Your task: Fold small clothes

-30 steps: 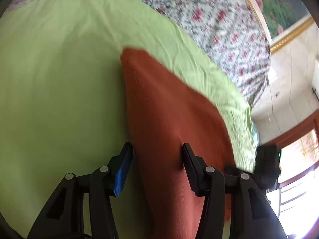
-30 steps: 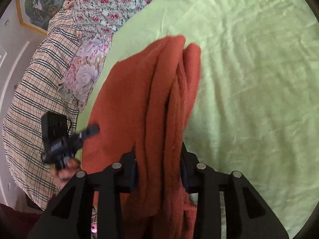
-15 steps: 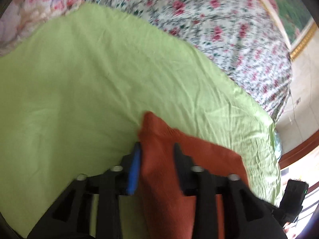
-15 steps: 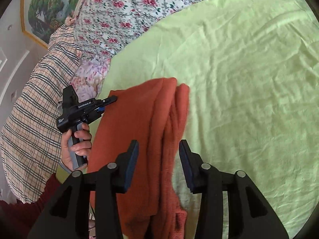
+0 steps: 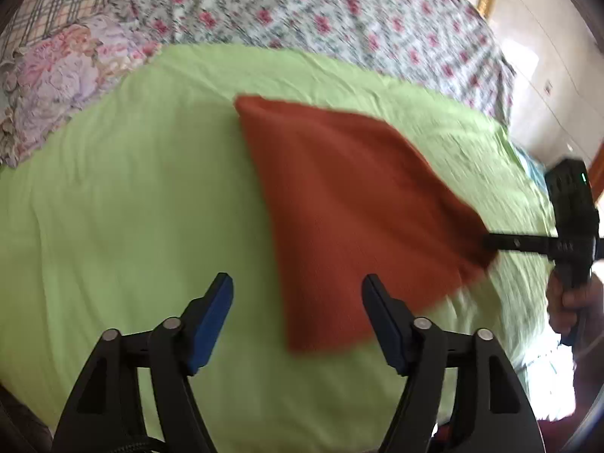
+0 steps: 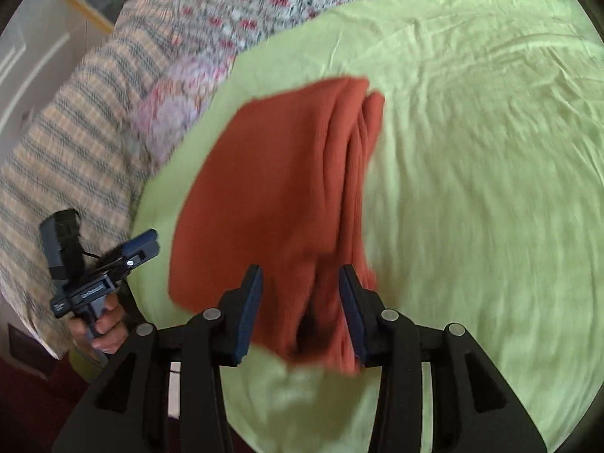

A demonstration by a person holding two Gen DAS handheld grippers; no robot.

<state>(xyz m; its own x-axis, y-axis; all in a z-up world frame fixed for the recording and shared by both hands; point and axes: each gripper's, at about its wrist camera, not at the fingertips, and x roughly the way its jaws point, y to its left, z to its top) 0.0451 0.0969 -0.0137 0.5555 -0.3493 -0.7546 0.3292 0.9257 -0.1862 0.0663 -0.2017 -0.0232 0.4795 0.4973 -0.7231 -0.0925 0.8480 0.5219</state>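
Observation:
A folded rust-orange garment (image 5: 339, 204) lies on the green sheet (image 5: 132, 196). In the left wrist view my left gripper (image 5: 296, 311) is open, empty and held back from the garment's near edge. In the right wrist view the garment (image 6: 271, 196) shows stacked folds along its right side. My right gripper (image 6: 300, 302) is open, its jaws either side of the garment's near end without pinching it. The right gripper also shows at the garment's far corner in the left wrist view (image 5: 490, 243), and the left gripper shows in the right wrist view (image 6: 141, 247), off the garment's left side.
A floral quilt (image 5: 321, 11) and a plaid pillow (image 6: 71, 143) lie beyond the green sheet. A pale floral cushion (image 5: 64, 87) sits at the sheet's left edge. The bed edge drops to the floor near a bright window (image 5: 547, 370).
My left gripper opened, let go of the garment and pulled back. My right gripper let go between 1.0 s and 0.5 s ago and stays open. The garment now lies flat.

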